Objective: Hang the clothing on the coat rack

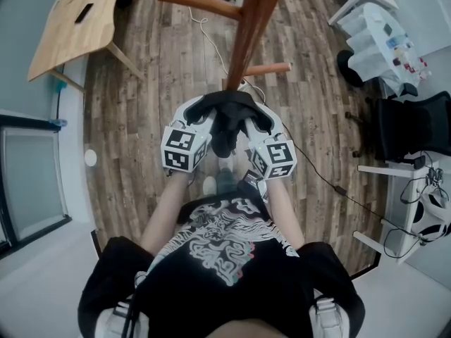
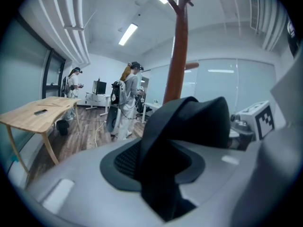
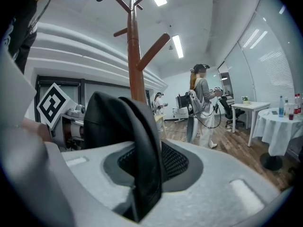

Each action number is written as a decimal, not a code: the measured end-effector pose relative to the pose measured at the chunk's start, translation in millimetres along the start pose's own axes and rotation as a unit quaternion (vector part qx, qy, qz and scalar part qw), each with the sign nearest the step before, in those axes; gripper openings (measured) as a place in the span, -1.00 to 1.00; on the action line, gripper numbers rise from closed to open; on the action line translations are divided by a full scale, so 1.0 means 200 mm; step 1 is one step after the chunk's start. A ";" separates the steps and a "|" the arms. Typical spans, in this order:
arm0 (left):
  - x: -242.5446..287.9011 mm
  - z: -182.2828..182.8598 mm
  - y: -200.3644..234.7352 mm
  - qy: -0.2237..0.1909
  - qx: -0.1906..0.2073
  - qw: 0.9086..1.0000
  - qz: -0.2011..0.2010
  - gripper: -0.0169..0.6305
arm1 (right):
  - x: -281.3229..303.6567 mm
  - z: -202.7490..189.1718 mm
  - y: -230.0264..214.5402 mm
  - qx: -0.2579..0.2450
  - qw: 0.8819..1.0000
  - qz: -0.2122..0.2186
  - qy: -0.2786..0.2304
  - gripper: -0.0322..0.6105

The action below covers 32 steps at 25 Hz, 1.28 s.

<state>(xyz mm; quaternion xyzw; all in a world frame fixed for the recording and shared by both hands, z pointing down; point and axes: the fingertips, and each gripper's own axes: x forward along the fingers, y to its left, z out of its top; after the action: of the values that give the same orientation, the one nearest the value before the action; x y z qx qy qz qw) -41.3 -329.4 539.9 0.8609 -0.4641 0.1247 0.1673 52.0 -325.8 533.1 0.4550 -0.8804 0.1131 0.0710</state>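
Fingers (image 2: 66, 183) of the left gripper (image 1: 201, 115) stand parted. A fold of the black garment (image 1: 227, 122) lies loose across the dark pad between them rather than being pinched.

Centre: the garment hangs bunched between the two grippers, close against the lower pole of the wooden coat rack (image 1: 248, 27) and below the short peg (image 1: 270, 69). Whether it bears on a peg of its own is hidden by the cloth.

Right: the fingers (image 3: 227, 193) of the right gripper (image 1: 257, 118) are likewise spread, with a second fold of the same garment draped upright over their pad.

Step in hand, as judged: the release at the rack, with both grips slack and the cloth not yet clear of them. The next move calls for drawing both grippers straight back toward the person without snagging the folds. Should the garment sag, a fresh pinch and a lift onto the peg are needed.
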 end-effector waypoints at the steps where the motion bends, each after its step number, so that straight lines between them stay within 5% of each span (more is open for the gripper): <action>1: -0.01 -0.01 0.00 0.004 -0.002 1.000 0.001 -0.63 | 0.00 -0.01 0.01 -0.002 1.000 0.002 0.003 -0.62; 32: -0.14 0.00 -0.18 -0.014 0.013 0.999 -0.039 -0.38 | -0.15 -0.02 0.13 -0.004 1.000 -0.010 0.015 -0.52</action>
<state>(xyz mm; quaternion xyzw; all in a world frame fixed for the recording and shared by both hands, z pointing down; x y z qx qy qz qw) -25.4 -289.1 523.3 0.8822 -0.4305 0.1122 0.1540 49.3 -286.4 526.5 0.4614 -0.8753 0.1158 0.0866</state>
